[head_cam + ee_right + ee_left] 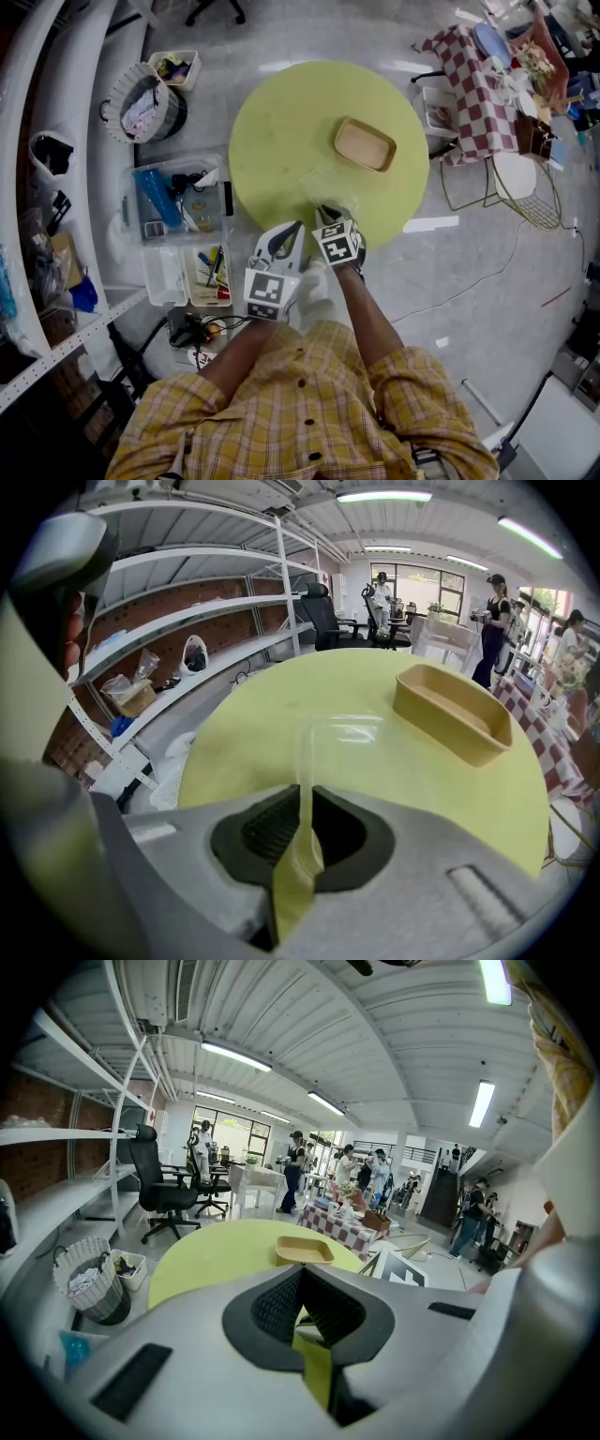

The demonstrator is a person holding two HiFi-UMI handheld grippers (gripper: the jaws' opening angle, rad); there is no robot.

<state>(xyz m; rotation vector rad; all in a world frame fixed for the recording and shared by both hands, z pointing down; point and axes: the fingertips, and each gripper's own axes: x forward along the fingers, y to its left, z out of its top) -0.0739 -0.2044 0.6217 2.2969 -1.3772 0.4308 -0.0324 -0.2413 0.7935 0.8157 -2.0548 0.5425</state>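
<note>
From the head view, the person is standing at the near edge of a round yellow-green surface, holding both tools low over that edge. The right gripper is reaching just past the rim, and a clear plastic bag is lying on the surface right in front of it, close to the near edge. The left gripper is hovering beside it, just at the rim. A tan tray is sitting further in, toward the right edge, well apart from the bag. Storage bins are standing on the floor off the left edge. In the left gripper view, the left gripper is showing its jaws pressed together with nothing I can make out between them; the tan tray is sitting beyond on the surface, and an office chair is standing past the far edge. In the right gripper view, the right gripper is pinching a fold of the clear plastic bag, jaws clamped on it, while the rest of the bag is trailing forward onto the surface, with the tan tray lying off to the right.
</note>
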